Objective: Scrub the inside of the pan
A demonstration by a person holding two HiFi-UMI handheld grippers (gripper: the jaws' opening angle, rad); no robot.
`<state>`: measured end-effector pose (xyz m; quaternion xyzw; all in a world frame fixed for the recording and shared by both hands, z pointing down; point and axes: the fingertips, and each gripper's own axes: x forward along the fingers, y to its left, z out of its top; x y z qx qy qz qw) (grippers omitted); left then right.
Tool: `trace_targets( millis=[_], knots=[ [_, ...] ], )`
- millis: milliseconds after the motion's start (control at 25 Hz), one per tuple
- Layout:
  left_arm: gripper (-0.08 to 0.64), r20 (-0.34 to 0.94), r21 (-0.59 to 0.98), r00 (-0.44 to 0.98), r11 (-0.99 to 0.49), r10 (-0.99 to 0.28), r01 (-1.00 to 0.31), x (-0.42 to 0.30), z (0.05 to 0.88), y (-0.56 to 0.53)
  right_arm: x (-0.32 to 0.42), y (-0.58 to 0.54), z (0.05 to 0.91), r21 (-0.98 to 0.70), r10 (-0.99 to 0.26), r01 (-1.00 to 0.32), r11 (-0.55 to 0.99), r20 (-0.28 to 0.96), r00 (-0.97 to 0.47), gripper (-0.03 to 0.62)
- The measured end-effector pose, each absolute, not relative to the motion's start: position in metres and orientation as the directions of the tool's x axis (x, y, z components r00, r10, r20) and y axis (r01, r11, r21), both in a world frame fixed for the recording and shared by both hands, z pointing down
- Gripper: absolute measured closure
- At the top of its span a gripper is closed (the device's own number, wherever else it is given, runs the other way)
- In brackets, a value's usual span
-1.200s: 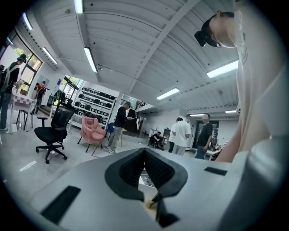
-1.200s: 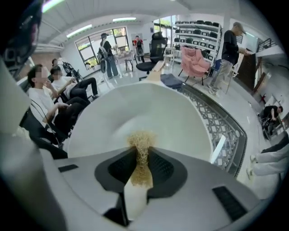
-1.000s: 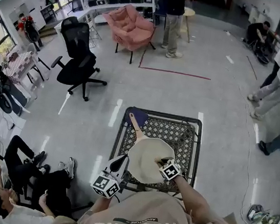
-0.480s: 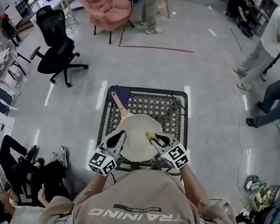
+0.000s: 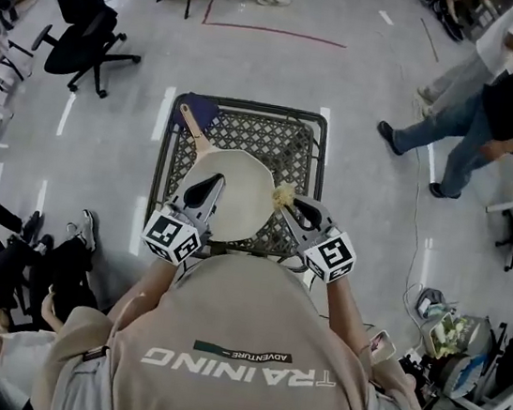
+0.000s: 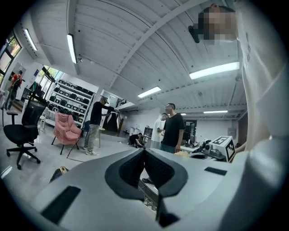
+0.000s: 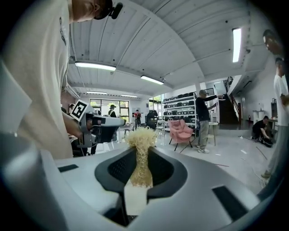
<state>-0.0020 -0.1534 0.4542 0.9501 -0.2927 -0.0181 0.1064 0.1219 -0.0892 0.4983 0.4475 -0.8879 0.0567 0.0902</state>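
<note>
A cream pan [image 5: 240, 188] with a wooden handle [image 5: 191, 129] lies on a black mesh table [image 5: 290, 138]. My left gripper [image 5: 208, 186] lies over the pan's left part. Its jaws [image 6: 144, 152] meet at the tips and nothing shows between them. My right gripper [image 5: 288, 204] is shut on a straw-coloured scrubber [image 5: 283, 196], which sits at the pan's right rim. In the right gripper view the scrubber [image 7: 142, 140] stands up between the pads, and the left gripper [image 7: 97, 128] shows behind it. The pan itself is hidden in both gripper views.
A dark blue cloth [image 5: 201, 106] lies at the table's back left corner by the handle. People walk past on the right [image 5: 480, 98]. A black office chair [image 5: 76, 37] stands at the far left, and people sit on the floor [image 5: 3, 258] at the near left.
My right gripper has carried the scrubber from the middle of the pan out to its right rim. The left gripper has slid further onto the pan. The head view has tilted down.
</note>
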Motion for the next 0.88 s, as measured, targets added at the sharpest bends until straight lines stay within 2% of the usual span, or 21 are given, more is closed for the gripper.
trace_targets(
  millis=[160,360,520,880],
  knots=[
    [0.543,0.038,0.205,0.841,-0.819,-0.54,-0.535,0.005,0.455,-0.145,0.143,-0.082,0.519,-0.041,-0.804,-0.832,0.553,0.236,-0.546,0.503],
    [0.543,0.065,0.183,0.832,-0.813,-0.551,-0.553,-0.006,0.453,-0.143,0.164,-0.073,0.594,-0.085,-0.784,-0.867,0.492,0.391,-0.483,0.503],
    [0.543,0.079,0.166,0.799,-0.783,-0.596,-0.6,-0.02,0.448,-0.146,0.172,-0.064,0.66,-0.111,-0.716,-0.868,0.484,0.52,-0.465,0.503],
    [0.542,0.124,0.152,0.713,-0.697,-0.69,-0.701,-0.055,0.451,-0.14,0.172,-0.045,0.765,-0.203,-0.532,-0.853,0.481,0.706,-0.468,0.503]
  ],
)
